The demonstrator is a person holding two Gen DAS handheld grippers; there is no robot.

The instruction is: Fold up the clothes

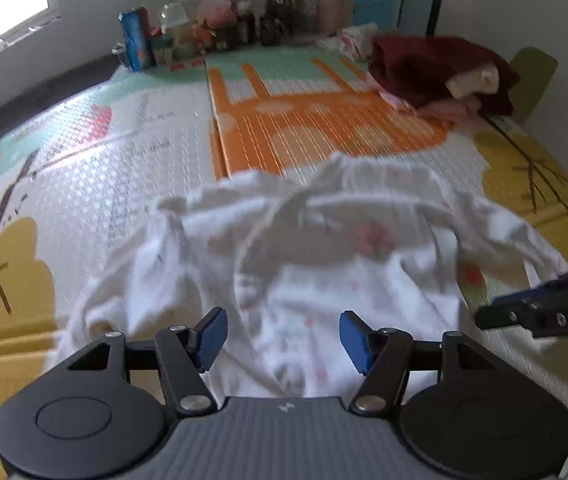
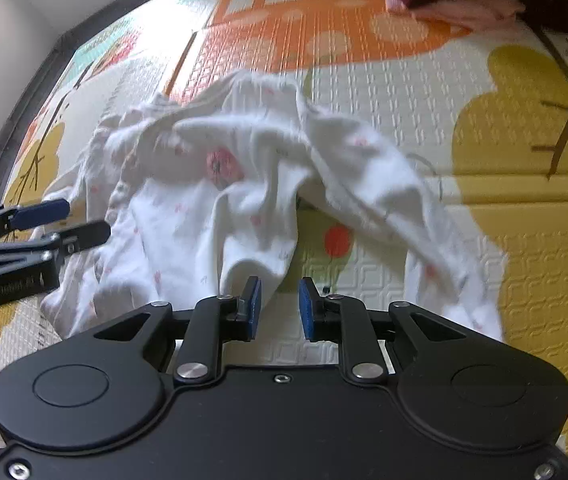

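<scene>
Garment (image 1: 284, 248), white with small pink flowers, lies crumpled near the middle of the patterned play mat (image 1: 123, 152); a pile of dark red and pink clothes (image 1: 440, 72) sits at the far right, and bottles and packets (image 1: 211, 28) crowd the far edge; I see no basket or box, so nothing is contained; left gripper (image 1: 283, 340) hangs over the near hem, jaws spread, nothing between them; right gripper (image 2: 279, 308) has its jaws narrowed but apart, empty, a cloth edge just beside its left pad; risk, I judge: the bunched layers could make either gripper pinch several folds together, dragging the whole garment instead of spreading it
</scene>
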